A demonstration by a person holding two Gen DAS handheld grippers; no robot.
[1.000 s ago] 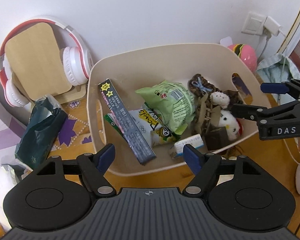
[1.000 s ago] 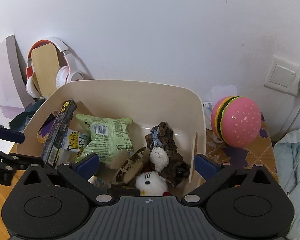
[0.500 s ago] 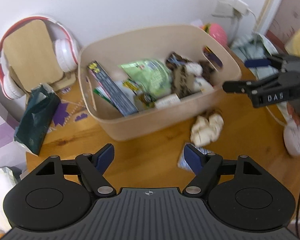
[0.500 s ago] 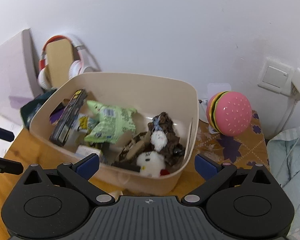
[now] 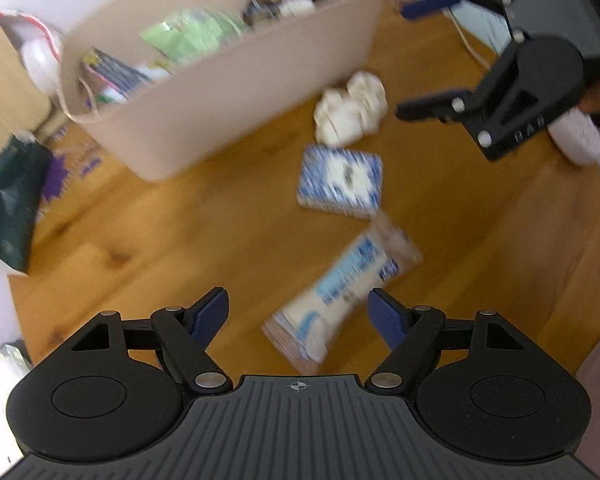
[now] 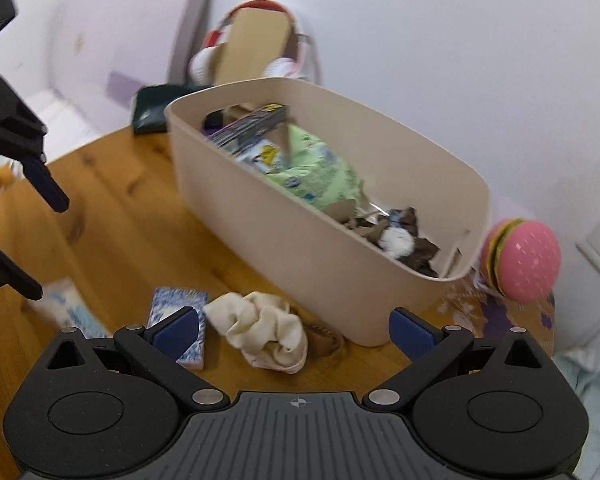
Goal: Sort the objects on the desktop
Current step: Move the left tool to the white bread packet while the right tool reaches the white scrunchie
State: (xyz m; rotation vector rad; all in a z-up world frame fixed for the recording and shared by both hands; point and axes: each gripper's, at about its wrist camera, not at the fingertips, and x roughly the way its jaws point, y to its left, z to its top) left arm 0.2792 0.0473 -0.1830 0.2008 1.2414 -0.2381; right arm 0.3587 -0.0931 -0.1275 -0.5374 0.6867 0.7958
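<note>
A beige bin (image 5: 236,80) (image 6: 320,248) holds a green snack bag (image 6: 316,172), a dark box and plush items. On the wooden table in front of it lie a crumpled cream cloth (image 5: 350,108) (image 6: 264,332), a blue-white tissue pack (image 5: 340,180) (image 6: 178,312) and a white-blue packet (image 5: 340,292). My left gripper (image 5: 298,316) is open and empty, just above the near end of the packet. My right gripper (image 6: 294,330) (image 5: 428,52) is open and empty above the cloth.
Red-white headphones on a wooden stand (image 6: 256,48) lean at the wall behind the bin. A dark green bag (image 5: 8,200) lies left of the bin. A pink burger-shaped toy (image 6: 524,264) sits to its right. A white round object (image 5: 576,140) lies at the table's right edge.
Both grippers have pulled back from over the bin toward the front of the table. The cloth, tissue pack and packet have come into view. Both stay open.
</note>
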